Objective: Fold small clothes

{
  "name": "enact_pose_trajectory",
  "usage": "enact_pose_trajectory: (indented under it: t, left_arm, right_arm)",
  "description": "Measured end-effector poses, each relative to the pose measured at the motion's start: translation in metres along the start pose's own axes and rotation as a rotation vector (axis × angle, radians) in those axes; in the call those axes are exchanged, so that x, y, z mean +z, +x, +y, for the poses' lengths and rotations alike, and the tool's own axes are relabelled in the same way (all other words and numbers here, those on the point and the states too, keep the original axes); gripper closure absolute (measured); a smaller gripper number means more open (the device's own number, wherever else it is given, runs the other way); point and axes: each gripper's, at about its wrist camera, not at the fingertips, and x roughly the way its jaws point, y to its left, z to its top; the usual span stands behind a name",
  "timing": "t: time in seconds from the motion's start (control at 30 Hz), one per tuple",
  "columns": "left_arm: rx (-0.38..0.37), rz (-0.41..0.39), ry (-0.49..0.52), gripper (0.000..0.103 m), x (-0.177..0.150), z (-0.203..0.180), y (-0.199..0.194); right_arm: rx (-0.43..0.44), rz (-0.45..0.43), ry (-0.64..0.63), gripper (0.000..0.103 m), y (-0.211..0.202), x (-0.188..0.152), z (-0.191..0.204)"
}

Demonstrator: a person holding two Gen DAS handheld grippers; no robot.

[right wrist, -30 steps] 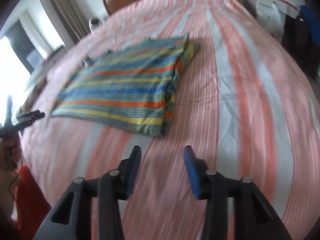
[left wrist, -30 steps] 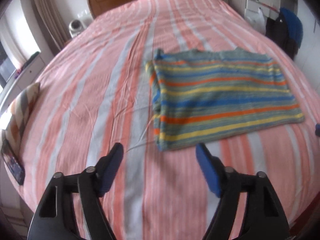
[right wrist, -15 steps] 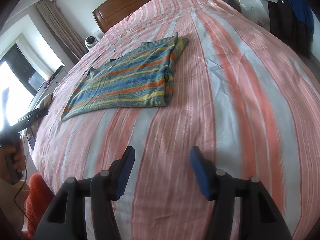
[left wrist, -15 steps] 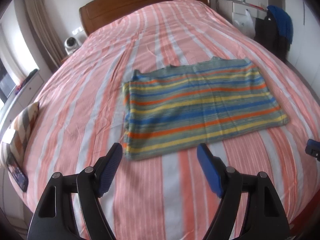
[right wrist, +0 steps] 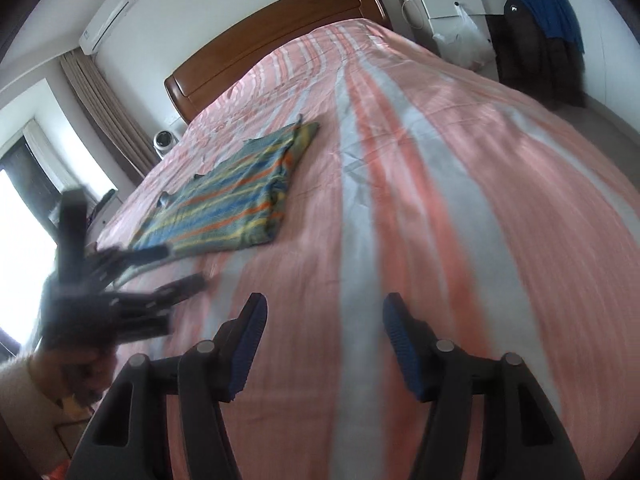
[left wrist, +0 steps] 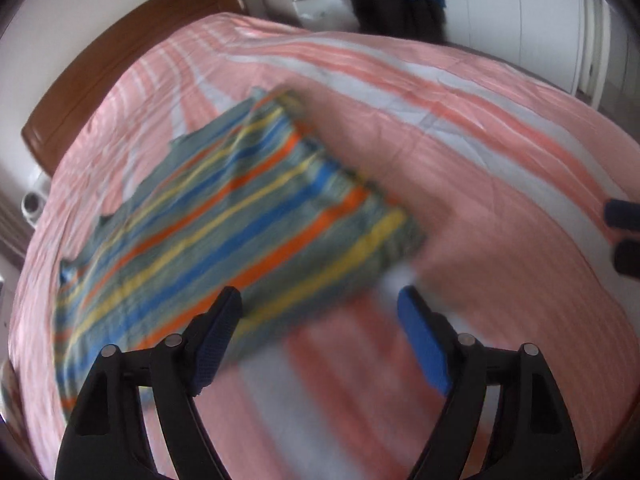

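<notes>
— Over the foot edge of the bed, look at the left gripper: blue-padded fingers spread wide, nothing between them. A second ago it hung back with the whole garment square in front; now it has swung in and to the right, and its view is smeared with the motion.

— And the right gripper?

— Also spread and empty, above bare pink-and-white striped bedspread near the foot edge. It has pulled away a little; the garment sits farther off on its left than it did.

— Where is the garment, then?

— The striped knitted top in blue, orange, yellow and grey-green lies flat on the left half of the bed, between the foot edge and the brown wooden headboard. It looks folded over already, with a doubled edge on its right side. The left gripper's inner pad is right above its near hem.

— So what comes of it?

— I'd judge the left one is closing on the near right corner for the next fold, while the right one has yet to come across. Neither touches cloth, as far as I can tell.
</notes>
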Motion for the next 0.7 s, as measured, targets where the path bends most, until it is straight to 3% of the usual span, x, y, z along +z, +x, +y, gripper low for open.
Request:
enact_pose_trajectory:
  t: [0.07, 0.1, 0.13, 0.23, 0.33, 0.47, 0.53, 0.63, 0.7]
  left_arm:
    - [0.016, 0.001, -0.019, 0.026, 0.013, -0.004, 0.015]
    - [0.013, -0.001, -0.040, 0.057, 0.016, -0.002, 0.017]
    - [0.021, 0.006, -0.075, 0.097, 0.018, 0.001, 0.020]
    - [-0.036, -0.037, -0.181, 0.099, 0.010, 0.019, 0.005]
    - [-0.065, -0.091, -0.198, 0.099, 0.000, 0.027, -0.012]
    - [-0.086, -0.090, -0.210, 0.099, -0.005, 0.033, -0.016]
    - [-0.095, -0.088, -0.219, 0.099, -0.006, 0.038, -0.017]
    - [-0.113, -0.091, -0.236, 0.099, -0.006, 0.044, -0.017]
    - [-0.131, -0.102, -0.256, 0.099, -0.010, 0.052, -0.025]
  right_arm:
    - [-0.019, -0.013, 0.011, 0.042, -0.007, 0.001, -0.010]
    - [-0.023, -0.016, 0.019, 0.042, -0.008, 0.001, -0.014]
    - [-0.027, -0.019, 0.032, 0.041, -0.010, 0.001, -0.020]
    - [-0.031, -0.015, 0.058, 0.041, -0.010, 0.004, -0.028]
    - [0.017, 0.033, 0.068, 0.040, 0.009, 0.031, -0.028]
    - [0.247, 0.196, 0.152, 0.036, 0.094, 0.111, -0.018]
    - [0.316, 0.241, 0.195, 0.035, 0.141, 0.144, -0.013]
    - [0.339, 0.311, 0.248, 0.035, 0.213, 0.185, 0.000]
    - [0.363, 0.322, 0.333, 0.049, 0.245, 0.196, 0.005]
